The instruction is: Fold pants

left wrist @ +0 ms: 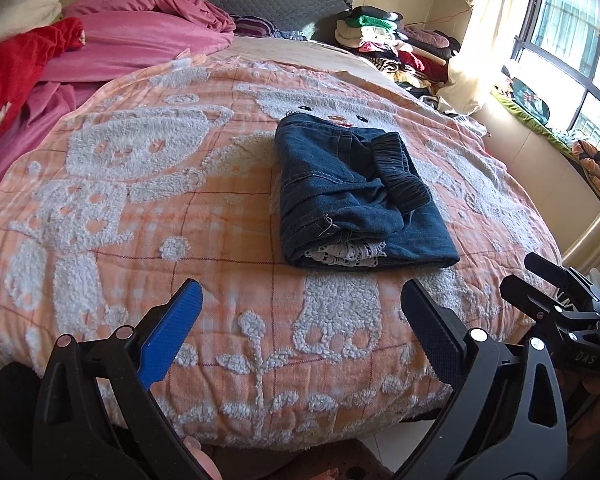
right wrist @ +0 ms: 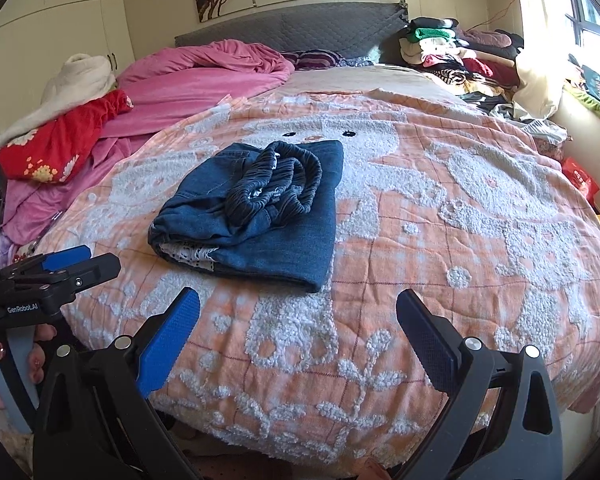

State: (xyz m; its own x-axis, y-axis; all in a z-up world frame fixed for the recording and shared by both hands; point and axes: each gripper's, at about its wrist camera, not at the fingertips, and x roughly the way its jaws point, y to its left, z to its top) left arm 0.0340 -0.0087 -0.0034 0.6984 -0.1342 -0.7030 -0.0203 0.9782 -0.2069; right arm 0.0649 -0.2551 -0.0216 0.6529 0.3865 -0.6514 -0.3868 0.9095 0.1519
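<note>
Dark blue denim pants (left wrist: 352,196) lie folded into a compact bundle on the orange patterned blanket (left wrist: 140,208), with the black elastic waistband on top and white lace lining showing at the near edge. The pants also show in the right wrist view (right wrist: 256,216). My left gripper (left wrist: 300,332) is open and empty, held back from the near edge of the pants above the foot of the bed. My right gripper (right wrist: 298,340) is open and empty, also short of the pants. The right gripper shows at the right of the left wrist view (left wrist: 556,296); the left one shows at the left of the right wrist view (right wrist: 60,272).
A pink duvet (right wrist: 204,76) and red cloth (right wrist: 60,144) lie at the bed's far left. A pile of clothes (right wrist: 460,56) sits at the far right by the grey headboard (right wrist: 292,28). A window (left wrist: 572,40) and sill are on the right.
</note>
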